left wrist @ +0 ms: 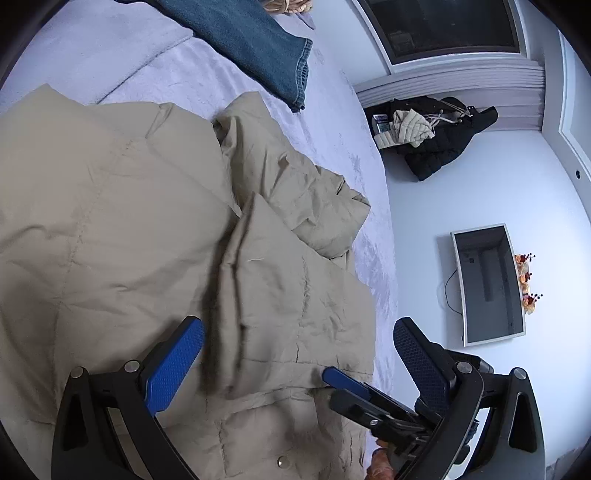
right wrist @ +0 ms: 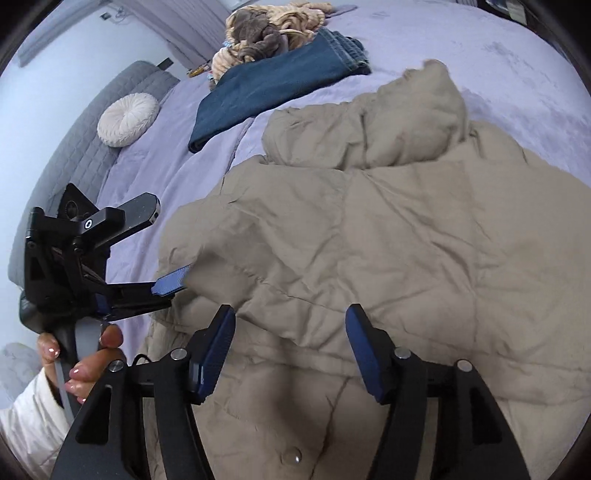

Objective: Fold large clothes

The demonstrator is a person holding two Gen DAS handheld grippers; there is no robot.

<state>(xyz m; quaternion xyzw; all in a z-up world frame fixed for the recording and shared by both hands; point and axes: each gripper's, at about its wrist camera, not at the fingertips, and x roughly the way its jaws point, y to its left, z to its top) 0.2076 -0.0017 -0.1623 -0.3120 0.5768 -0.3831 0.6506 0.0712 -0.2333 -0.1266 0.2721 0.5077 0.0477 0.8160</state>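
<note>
Both grippers, left (left wrist: pixel 295 354) and right (right wrist: pixel 290 347), are hovering wide open and empty over the beige puffer jacket (left wrist: pixel 147 229) near the bed's (left wrist: pixel 229 77) edge, risking slippery padded fabric escaping a shallow pinch.

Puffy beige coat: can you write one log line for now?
beige puffy coat lying on lavender bed | left tool open | right tool open

Folded jeans (right wrist: pixel 275 86) lie on the lavender bed (right wrist: pixel 517 74), a heap of knitwear (right wrist: pixel 273 33) beyond them. A round pillow (right wrist: pixel 127 119) rests against the grey headboard (right wrist: pixel 74 155). A monitor (left wrist: pixel 487 284) and black coat (left wrist: pixel 443 144) lie on the floor (left wrist: pixel 498 192).
</note>
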